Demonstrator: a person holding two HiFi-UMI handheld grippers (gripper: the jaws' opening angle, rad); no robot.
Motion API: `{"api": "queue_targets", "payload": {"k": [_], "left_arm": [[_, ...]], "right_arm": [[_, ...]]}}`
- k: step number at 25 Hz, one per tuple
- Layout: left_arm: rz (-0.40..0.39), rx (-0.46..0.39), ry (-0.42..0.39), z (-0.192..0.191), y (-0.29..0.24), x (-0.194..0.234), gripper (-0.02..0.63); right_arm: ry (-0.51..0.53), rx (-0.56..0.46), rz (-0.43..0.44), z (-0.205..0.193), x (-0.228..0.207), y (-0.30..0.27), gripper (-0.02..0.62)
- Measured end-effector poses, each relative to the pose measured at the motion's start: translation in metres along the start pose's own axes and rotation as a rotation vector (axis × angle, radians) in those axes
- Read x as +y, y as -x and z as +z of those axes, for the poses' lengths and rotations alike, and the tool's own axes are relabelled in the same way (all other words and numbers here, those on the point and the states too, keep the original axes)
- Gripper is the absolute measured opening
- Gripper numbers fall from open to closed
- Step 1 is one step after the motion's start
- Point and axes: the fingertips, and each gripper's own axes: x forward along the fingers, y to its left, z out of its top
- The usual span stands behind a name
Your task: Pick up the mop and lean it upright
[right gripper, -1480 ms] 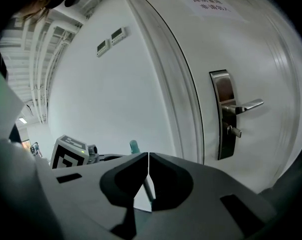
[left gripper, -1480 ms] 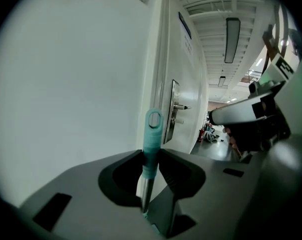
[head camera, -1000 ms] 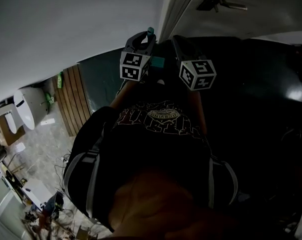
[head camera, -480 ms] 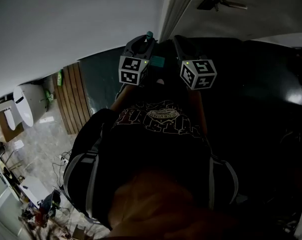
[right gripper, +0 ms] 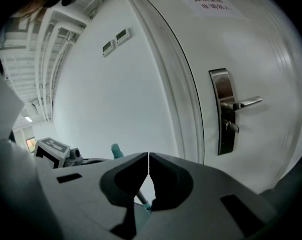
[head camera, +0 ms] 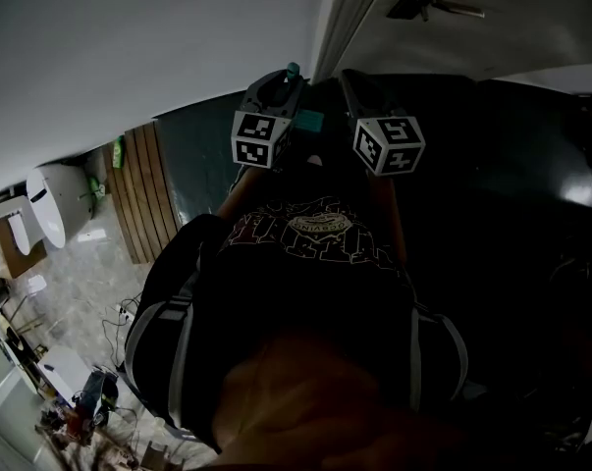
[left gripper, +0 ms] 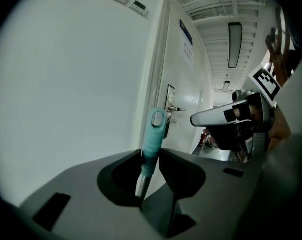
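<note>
Mop [left gripper: 153,129] sits mid-frame in the left gripper view, its teal grip clamped by our left hand-held gripper [left gripper: 151,153]. Our right hand-held gripper [right gripper: 148,158] is closed on nothing, just beside it.

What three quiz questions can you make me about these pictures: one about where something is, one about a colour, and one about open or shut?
1. Where is the mop handle?
A. between the fingers of the left gripper
B. lying flat on the floor
C. hooked over the door lever

2. What colour is the end of the mop handle?
A. red
B. teal
C. yellow

3. How are the fingers of the right gripper?
A. wide apart
B. holding a cup
C. closed, with the tips touching

Answers:
1 A, because the left gripper view shows the handle standing between its two fingers.
2 B, because the ribbed end with the hanging loop is teal.
3 C, because the right gripper view shows only a thin line where its fingertips meet.
</note>
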Motion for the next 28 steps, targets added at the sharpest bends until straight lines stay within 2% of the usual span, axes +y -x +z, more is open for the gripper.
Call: {"api": "queue_targets", "payload": {"k": [14,28], "left_arm": [[-0.011,0.008,-0.043,0.002,-0.007,0.001,0.147],[-0.045,0.014,-0.050,0.010,-0.025,0.004,0.147]], "right_arm": [[-0.005,0.001,-0.023,0.000,-0.006,-0.002,0.020],[-0.025,-0.006,-0.067,0.005,-0.019,-0.004,0.020]]}}
